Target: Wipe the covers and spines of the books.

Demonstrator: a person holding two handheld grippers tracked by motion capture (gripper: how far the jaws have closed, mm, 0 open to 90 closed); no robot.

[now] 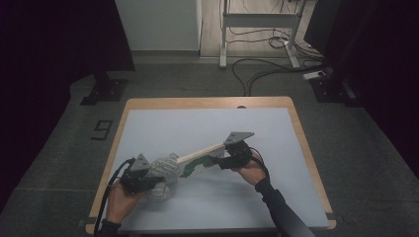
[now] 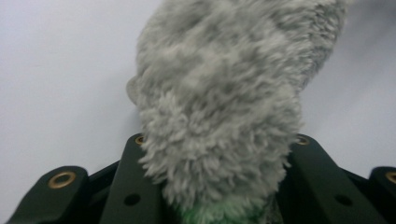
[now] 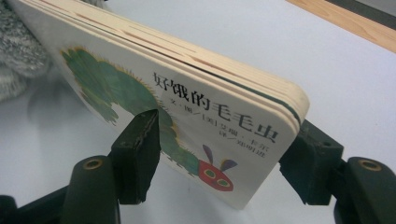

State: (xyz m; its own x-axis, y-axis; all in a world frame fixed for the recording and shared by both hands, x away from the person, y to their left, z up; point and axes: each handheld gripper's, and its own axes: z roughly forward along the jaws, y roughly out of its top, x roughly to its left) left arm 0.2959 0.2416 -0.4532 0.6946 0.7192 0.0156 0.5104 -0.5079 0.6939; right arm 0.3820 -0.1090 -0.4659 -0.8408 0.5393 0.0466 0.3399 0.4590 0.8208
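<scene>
A fluffy grey plush thing (image 1: 167, 169) sits at the table's front left, and my left gripper (image 1: 156, 179) is shut on its near end. In the left gripper view the grey fluff (image 2: 219, 102) bulges out between the two black jaws of the left gripper (image 2: 217, 156). A thick board book (image 1: 200, 157) with a green caterpillar on its cover is held tilted above the mat, its far end reaching the plush. My right gripper (image 1: 221, 160) is shut on the book's near end. In the right gripper view the right gripper (image 3: 224, 140) clamps the book (image 3: 201, 102) across its thickness.
A pale grey mat (image 1: 207, 123) covers the wooden table (image 1: 207, 102), with bare mat behind and to the right of the hands. Beyond the table lie floor cables (image 1: 257, 71), a white desk frame (image 1: 259, 29) and black stand bases (image 1: 104, 91).
</scene>
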